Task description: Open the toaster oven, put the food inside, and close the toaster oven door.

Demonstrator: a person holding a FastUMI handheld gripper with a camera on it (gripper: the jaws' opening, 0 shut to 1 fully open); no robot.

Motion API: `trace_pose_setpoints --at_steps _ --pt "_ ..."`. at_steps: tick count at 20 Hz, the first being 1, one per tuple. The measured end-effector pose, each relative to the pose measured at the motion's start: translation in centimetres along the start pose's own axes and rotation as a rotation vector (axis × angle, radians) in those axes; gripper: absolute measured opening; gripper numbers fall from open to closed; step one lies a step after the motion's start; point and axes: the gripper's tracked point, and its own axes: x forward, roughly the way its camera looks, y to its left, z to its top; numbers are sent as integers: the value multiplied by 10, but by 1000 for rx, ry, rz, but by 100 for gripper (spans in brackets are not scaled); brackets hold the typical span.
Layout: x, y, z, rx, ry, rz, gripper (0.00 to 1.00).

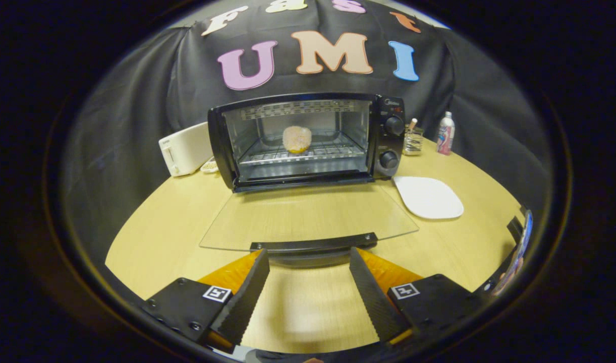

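Gripper [309, 254] held low over the near edge of the desk [151, 237], fingers spread well apart with nothing between them but bare wood; fingertips [261, 258] just short of the dark handle [314, 244] of the glass door [308, 217], not touching it as far as can be told.

Toaster oven [308, 141] set toward the far edge of the desk, front facing the gripper; door dropped fully open, lying flat out over the desk top toward the near edge, handle at its nearest rim; two round knobs [391, 142] stacked on the right-hand panel of the oven.

Food [296, 139], a pale rounded piece with a yellowish lower part, sitting on the wire rack [333, 151] inside the oven cavity, about the middle of the rack, well beyond the fingers.

White plate [429, 197] lying flat on the desk just right of the oven's front corner, beside the right edge of the open door, bare.

White boxy appliance [185, 148] at the far left edge of the desk, just beside the oven's left wall; small clear glass holder [412, 140] and a white-and-pink bottle [445, 133] standing upright near the far right edge, behind the plate.
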Motion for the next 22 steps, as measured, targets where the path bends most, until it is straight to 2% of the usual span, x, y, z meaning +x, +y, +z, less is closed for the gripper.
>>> trace_pose_setpoints --at_steps 7,15,22 --pt "2 1 5 -27 -19 24 98" --pt "6 -3 -21 -63 43 5 97" --pt "9 -15 -31 -23 71 -16 97"
